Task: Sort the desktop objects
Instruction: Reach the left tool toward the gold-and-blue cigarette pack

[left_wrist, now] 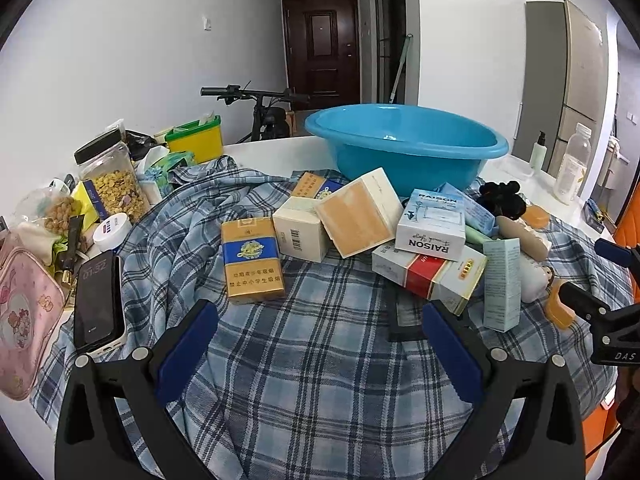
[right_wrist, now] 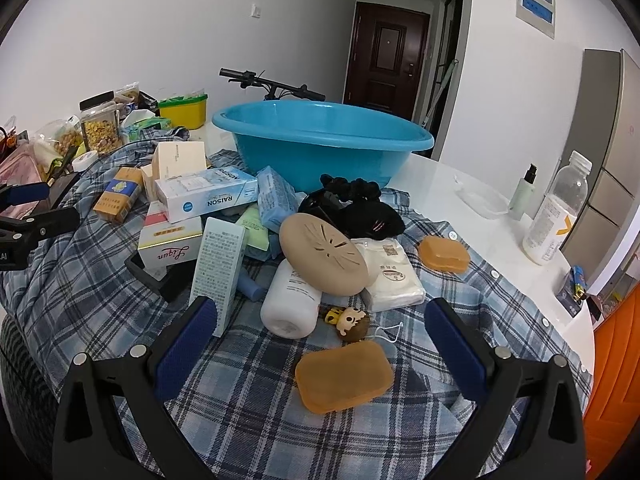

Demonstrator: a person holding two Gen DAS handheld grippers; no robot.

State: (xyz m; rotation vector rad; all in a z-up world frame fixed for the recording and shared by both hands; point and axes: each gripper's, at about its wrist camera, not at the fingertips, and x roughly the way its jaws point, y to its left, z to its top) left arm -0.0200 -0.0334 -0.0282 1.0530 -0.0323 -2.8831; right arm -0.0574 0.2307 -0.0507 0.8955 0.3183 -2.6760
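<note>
Two spread, empty grippers (left_wrist: pixel 320 344) (right_wrist: pixel 320 340) face one basin (right_wrist: pixel 320 148), two amber soaps (right_wrist: pixel 344 376).

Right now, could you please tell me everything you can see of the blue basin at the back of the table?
The blue basin is a round, glossy tub that looks like plastic, with a rolled rim. It stands upright on the white table, at the far edge of the checked cloth. What shows of its inside looks empty. Boxes are piled in front of it, and the black fabric bundle lies against its front wall.
</note>
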